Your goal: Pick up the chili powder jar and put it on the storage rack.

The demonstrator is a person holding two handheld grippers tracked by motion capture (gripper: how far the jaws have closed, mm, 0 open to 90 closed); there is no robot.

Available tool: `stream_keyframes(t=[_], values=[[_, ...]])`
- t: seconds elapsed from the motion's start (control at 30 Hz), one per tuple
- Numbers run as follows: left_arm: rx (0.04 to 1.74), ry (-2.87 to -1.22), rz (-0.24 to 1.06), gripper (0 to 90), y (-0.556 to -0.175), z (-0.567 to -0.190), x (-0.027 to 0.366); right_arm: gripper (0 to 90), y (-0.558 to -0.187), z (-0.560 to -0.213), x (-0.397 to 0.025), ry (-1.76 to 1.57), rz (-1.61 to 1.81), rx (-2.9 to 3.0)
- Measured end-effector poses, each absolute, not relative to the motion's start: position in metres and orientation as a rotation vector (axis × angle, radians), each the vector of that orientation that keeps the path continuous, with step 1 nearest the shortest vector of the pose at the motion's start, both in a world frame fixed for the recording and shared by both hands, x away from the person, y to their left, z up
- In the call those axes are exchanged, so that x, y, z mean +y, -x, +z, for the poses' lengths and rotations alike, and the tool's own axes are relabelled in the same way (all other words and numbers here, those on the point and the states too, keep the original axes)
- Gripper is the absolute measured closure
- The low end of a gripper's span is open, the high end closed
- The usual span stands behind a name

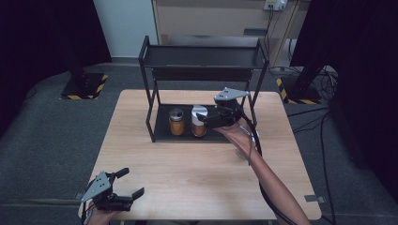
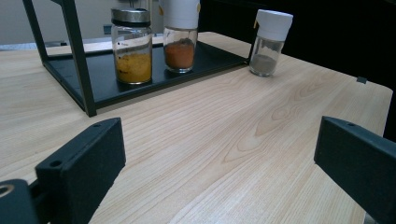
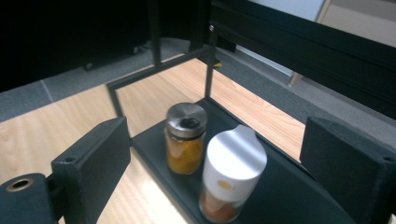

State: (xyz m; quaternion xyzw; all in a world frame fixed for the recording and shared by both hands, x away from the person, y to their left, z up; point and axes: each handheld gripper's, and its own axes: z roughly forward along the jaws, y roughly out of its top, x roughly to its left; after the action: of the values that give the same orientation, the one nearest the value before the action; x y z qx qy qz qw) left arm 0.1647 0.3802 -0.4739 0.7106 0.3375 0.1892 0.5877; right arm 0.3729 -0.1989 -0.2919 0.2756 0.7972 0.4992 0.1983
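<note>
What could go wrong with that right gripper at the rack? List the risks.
1. The right gripper stands open around the white-capped spice jar; the silver-lidded jar is close beside it and could get bumped by a jaw.
2. The rack's upper shelf hangs right over the hand, so a steep lift might strike it.
3. A third shaker waits on the table by the rack's corner, near the forearm's path back.

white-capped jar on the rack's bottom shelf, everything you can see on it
The white-capped jar is clear glass, about a third full of orange-red powder, under a tall white cap with a raised lip on one side. It stands upright on the black bottom shelf of the rack, close beside the metal-lidded jar of yellow powder. The right hand-held gripper is open right by it, jaws not touching.
</note>
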Motion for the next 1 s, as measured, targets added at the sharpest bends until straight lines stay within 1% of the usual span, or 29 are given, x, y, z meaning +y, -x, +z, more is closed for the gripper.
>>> stream_keyframes(t=[0.4,0.67,1.0], values=[[0.788,-1.659,0.44,1.2,-0.165,-0.474,0.379,8.6,-0.326,-0.284,-0.228,-0.653,1.414,2.245],[0.789,-1.66,0.44,1.2,-0.165,-0.474,0.379,8.4,-0.297,-0.287,-0.252,-0.636,1.441,2.237],[0.792,-1.66,0.443,1.2,-0.165,-0.473,0.379,7.9,-0.269,-0.294,-0.281,-0.665,1.419,2.23]])
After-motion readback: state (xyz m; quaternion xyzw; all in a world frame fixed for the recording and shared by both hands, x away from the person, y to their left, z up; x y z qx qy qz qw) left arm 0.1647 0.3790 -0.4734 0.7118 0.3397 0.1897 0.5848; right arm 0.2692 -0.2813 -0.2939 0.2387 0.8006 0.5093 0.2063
